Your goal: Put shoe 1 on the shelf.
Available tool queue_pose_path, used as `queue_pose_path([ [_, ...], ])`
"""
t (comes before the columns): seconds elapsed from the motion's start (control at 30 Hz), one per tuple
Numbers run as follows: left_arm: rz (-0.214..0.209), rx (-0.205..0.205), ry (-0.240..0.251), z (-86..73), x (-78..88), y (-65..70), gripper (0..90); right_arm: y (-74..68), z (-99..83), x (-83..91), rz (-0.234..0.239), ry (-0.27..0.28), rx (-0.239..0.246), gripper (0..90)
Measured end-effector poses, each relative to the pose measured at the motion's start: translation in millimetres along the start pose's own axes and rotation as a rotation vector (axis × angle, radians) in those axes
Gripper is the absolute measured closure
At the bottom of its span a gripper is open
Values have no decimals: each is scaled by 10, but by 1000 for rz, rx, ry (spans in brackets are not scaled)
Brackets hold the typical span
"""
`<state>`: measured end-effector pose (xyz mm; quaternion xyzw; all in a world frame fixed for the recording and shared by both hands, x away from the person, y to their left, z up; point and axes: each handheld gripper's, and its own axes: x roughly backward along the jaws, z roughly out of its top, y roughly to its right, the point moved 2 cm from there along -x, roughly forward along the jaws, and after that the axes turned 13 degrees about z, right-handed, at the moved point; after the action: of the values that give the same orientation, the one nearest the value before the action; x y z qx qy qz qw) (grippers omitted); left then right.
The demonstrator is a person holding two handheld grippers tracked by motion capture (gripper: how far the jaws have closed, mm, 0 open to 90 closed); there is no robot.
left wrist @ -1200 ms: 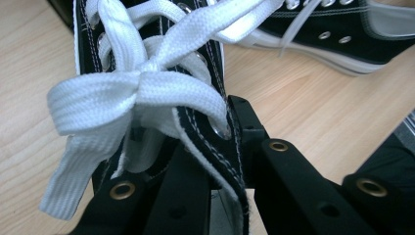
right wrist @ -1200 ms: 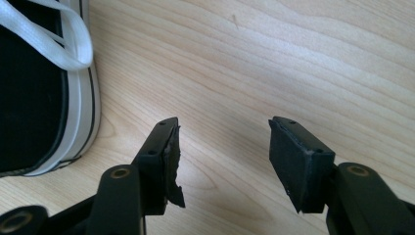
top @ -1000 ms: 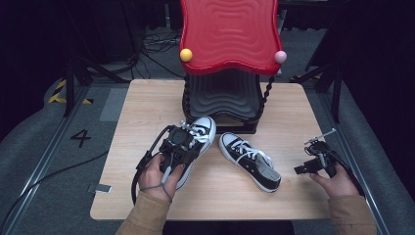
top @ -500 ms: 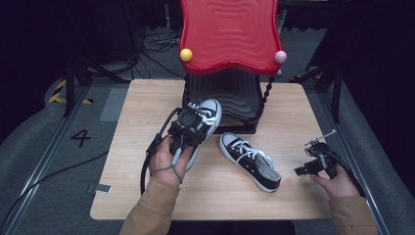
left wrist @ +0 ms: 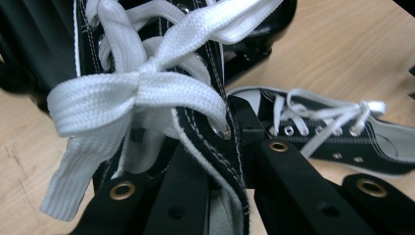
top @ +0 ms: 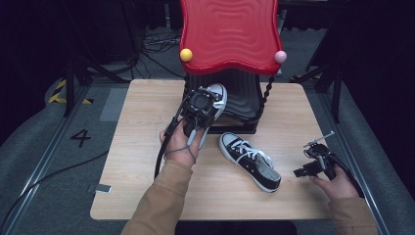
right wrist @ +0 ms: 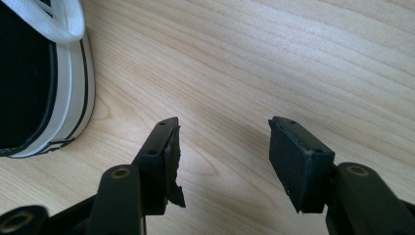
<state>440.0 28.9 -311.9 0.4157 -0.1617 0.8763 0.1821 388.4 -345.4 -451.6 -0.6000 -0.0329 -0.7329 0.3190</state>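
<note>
The left gripper [top: 201, 108] is up off the table [top: 147, 147] with a black sneaker [top: 215, 95] pinched at its collar, jaws clamped tight on the canvas side wall just under the bow of white lace [left wrist: 137, 93]. The shoe hangs with its white toe cap pointing away from the person, straight at the dark ribbed rack [top: 242, 105] under the wavy red shelf [top: 230, 34]. That is the line that matters: the shoe's long axis runs from the jaws toward the rack, toe first, so a push along that same axis looks like the way in. The toe sits right at the rack's left front edge, close but whether it touches I can't tell. The second shoe [top: 249, 161] lies flat on the table between the two hands, toe toward the rack and heel slanting toward the person's right. Over at the table's right edge the right gripper [top: 313, 161] rests low, jaws spread wide with nothing but bare wood between them, and the second shoe's sole [right wrist: 78, 98] just off to its left. So the right hand is the nearer one to that shoe.
</note>
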Motion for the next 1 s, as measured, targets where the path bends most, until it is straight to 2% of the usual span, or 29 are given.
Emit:
queue_pose_path([
  [0.13, 15, 9, 3, 97, -65, 26, 867, 11, -22, 25, 8, 10, -1, 455],
  [0.4, 70, 31, 29, 227, -145, 31, 866, 0, -25, 29, 20, 16, 5, 455],
  [0.47, 79, 47, 35, 249, -174, 22, 867, -3, -26, 25, 23, 15, 5, 455],
  [0.6, 107, 49, 37, 267, -222, 9, 866, -8, -25, 15, 25, 10, 13, 456],
  [0.7, 149, 47, 40, 290, -302, 23, 866, -14, -19, 1, 27, 7, 10, 456],
  [0.93, 175, 32, 45, 349, -405, 70, 866, -18, -24, -2, 29, 8, 10, 457],
  [1.0, 199, 64, 62, 374, -432, 41, 866, -22, -24, 2, 29, 8, 12, 456],
])
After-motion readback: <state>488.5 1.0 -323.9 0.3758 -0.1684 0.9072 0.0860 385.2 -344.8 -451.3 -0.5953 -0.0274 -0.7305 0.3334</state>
